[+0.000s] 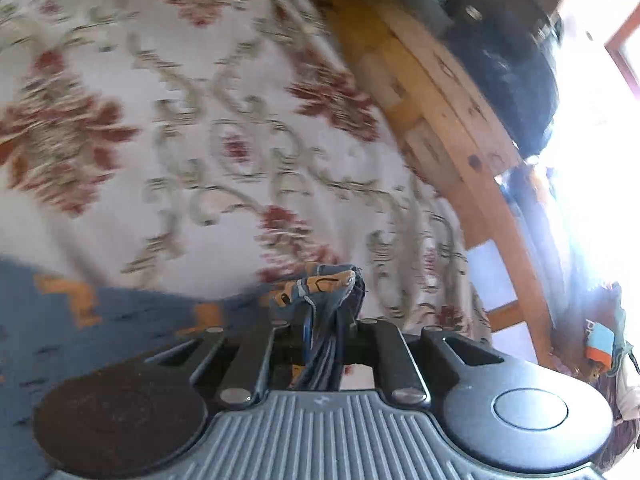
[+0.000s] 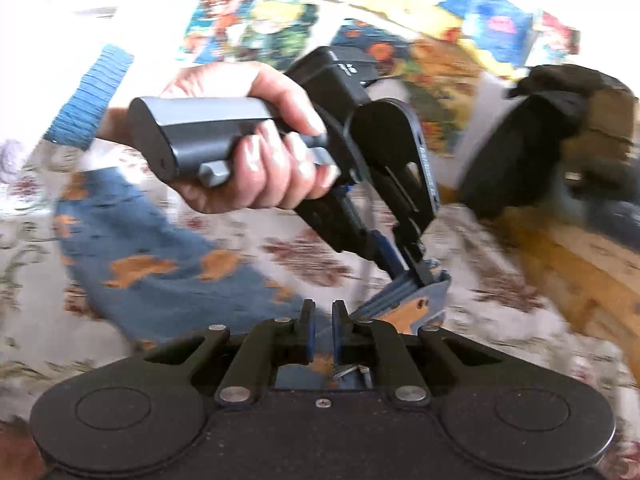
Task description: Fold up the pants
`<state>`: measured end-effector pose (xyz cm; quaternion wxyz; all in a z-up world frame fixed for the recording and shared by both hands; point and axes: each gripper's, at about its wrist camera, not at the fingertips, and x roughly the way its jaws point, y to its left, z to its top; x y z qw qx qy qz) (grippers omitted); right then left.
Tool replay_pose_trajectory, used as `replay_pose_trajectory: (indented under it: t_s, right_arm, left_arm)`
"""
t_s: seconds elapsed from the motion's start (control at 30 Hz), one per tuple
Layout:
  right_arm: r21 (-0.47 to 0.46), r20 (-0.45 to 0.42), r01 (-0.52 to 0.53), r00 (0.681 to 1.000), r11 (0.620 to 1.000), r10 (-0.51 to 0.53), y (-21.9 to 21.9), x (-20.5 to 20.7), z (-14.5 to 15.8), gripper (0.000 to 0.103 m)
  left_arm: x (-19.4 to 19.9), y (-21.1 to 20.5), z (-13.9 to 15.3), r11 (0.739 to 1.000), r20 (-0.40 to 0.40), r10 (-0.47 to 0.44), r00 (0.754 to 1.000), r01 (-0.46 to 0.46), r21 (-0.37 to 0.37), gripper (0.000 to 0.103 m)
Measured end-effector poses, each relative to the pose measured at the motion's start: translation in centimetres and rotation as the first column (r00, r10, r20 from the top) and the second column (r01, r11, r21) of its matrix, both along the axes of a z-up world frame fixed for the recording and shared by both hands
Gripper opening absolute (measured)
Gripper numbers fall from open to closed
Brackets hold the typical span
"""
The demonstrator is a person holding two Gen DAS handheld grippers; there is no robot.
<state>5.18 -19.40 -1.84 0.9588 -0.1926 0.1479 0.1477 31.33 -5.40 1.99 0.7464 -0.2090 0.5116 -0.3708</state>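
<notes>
Fingers of your left gripper (image 1: 320, 320) are clenched on a bunched edge of the blue pants (image 2: 160, 264), which trail over the floral cover (image 1: 200, 120). Your right gripper (image 2: 322, 332) has its fingers slightly parted, gripping nothing, just beside that bunch. Farther off, your left hand (image 2: 256, 148) squeezes the handle, before colourful printed fabric (image 2: 400, 32).

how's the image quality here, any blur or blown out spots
Left wrist view: the floral cloth is smeared by motion blur, the right edge is blown out white by daylight, and the left gripper with the pants it clamps stays sharp. Right wrist view: the background and pants are blurred, the top left is overexposed, and the right gripper is crisp.
</notes>
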Motion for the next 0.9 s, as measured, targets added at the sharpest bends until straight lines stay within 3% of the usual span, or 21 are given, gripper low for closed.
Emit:
replay_pose_trajectory:
  t_s: [0.17,0.3,0.4,0.5,0.53,0.6,0.73,0.9]
  right_arm:
    - [-0.027,-0.074,-0.112,0.991,0.993,0.11,3.5,0.0,-1.6,0.006]
    - [-0.035,-0.13,-0.105,0.987,0.994,0.1,3.7,0.5,-2.7,0.009]
    - [-0.011,-0.148,-0.047,0.988,0.999,0.045,2.5,1.0,-2.8,0.022]
    - [0.031,-0.159,0.001,0.987,1.0,0.004,0.9,1.1,-2.6,0.043]
    - [0.025,-0.154,0.016,0.988,1.0,-0.012,0.5,1.1,-2.6,0.052]
    - [-0.012,-0.151,0.04,0.988,0.999,-0.041,0.1,1.5,-2.9,0.059]
    - [-0.124,-0.166,0.009,0.986,0.992,-0.029,0.5,2.6,-3.9,0.064]
    - [-0.23,-0.14,-0.082,0.989,0.97,0.05,2.2,2.7,-5.0,0.064]
  left_arm:
    - [0.1,5.4,-3.9,0.997,-0.064,0.08,0.995,-0.08,0.016,0.013]
    - [0.4,8.3,-7.4,0.989,-0.129,0.145,0.981,-0.143,0.023,0.015]
    - [0.8,9.4,-9.1,0.985,-0.162,0.172,0.972,-0.17,0.027,0.033]
    - [0.8,9.8,-9.5,0.986,-0.158,0.164,0.974,-0.166,0.003,0.044]
    - [0.8,9.9,-9.5,0.987,-0.15,0.159,0.976,-0.16,0.002,0.049]
    - [0.8,9.9,-9.2,0.989,-0.136,0.147,0.98,-0.149,-0.003,0.059]
    - [0.8,9.4,-8.1,0.991,-0.104,0.129,0.986,-0.131,-0.018,0.079]
    - [1.1,8.6,-7.9,0.993,-0.11,0.113,0.987,-0.116,-0.015,0.082]
